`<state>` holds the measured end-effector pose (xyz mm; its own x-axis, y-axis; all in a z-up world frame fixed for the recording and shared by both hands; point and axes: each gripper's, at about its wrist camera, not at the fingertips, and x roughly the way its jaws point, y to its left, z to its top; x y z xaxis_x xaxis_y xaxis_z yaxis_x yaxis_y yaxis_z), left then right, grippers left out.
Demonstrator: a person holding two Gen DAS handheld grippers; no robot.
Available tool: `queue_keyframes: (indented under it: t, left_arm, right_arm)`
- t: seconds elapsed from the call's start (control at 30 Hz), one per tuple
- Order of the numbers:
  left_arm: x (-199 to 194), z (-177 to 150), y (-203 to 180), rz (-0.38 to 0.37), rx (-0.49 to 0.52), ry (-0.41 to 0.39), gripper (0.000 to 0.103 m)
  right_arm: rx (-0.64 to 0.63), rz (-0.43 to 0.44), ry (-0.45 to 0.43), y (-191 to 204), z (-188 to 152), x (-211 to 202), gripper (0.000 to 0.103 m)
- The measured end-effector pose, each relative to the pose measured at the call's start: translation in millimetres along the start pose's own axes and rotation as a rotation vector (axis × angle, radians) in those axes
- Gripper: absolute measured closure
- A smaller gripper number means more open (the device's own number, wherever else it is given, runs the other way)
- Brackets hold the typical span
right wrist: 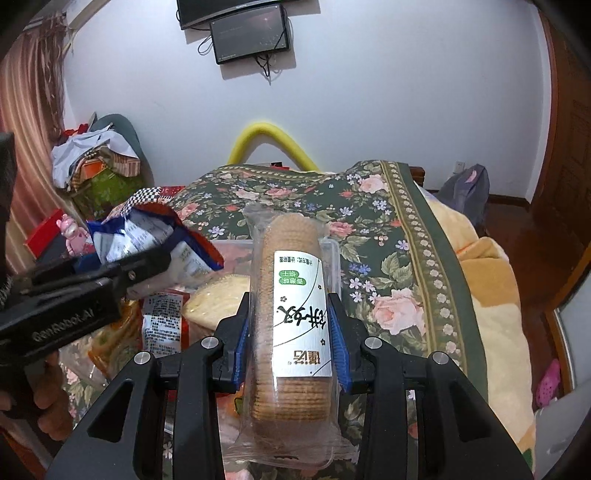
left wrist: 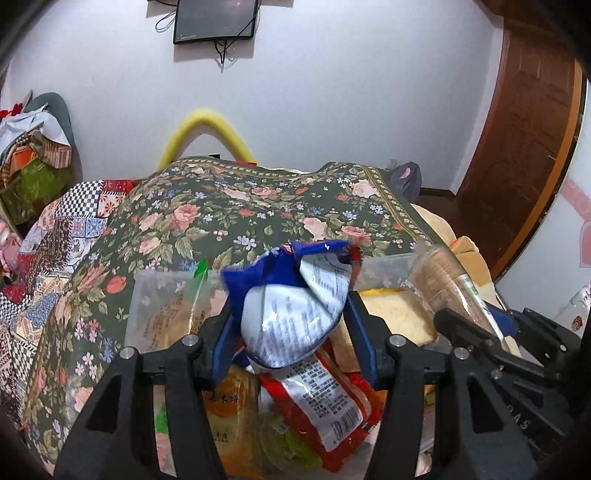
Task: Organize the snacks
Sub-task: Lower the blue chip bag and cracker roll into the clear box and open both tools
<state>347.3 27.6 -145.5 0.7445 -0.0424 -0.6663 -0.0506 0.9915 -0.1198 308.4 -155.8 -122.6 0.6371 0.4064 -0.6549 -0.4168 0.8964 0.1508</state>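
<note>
left hand-held gripper (left wrist: 291,328) grips blue-white bag (left wrist: 295,306); only right view shows right hand-held gripper (right wrist: 290,347) clenching cracker sleeve (right wrist: 291,317).

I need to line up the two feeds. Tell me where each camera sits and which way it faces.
Left wrist: on the left gripper, angled down at the clear box; its fingers hold a blue bag.
Right wrist: on the right gripper, angled down; its fingers clamp a cracker sleeve; a hand shows.
Shared: box, both snacks, floral cover, wall screen.
</note>
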Motion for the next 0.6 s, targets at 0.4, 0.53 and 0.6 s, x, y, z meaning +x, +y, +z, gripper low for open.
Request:
queue_keyframes:
  t: [0.4,0.53,0.6]
  left_arm:
    - [-51,-5,-12,-0.067,0.057,-0.049,0.045]
    - [-86,-11,-11,-0.085,0.079,-0.080,0.045]
    - [-100,-14,-10,-0.086,0.088,-0.091,0.045]
  right_arm:
    - [-0.045,0.012,-0.034,5,3,-27,0.068]
    - [-0.057,0.039,-0.044,10,1,-47,0.063]
    - [-0.062,0.056,-0.051,12,-1,-56,0.060]
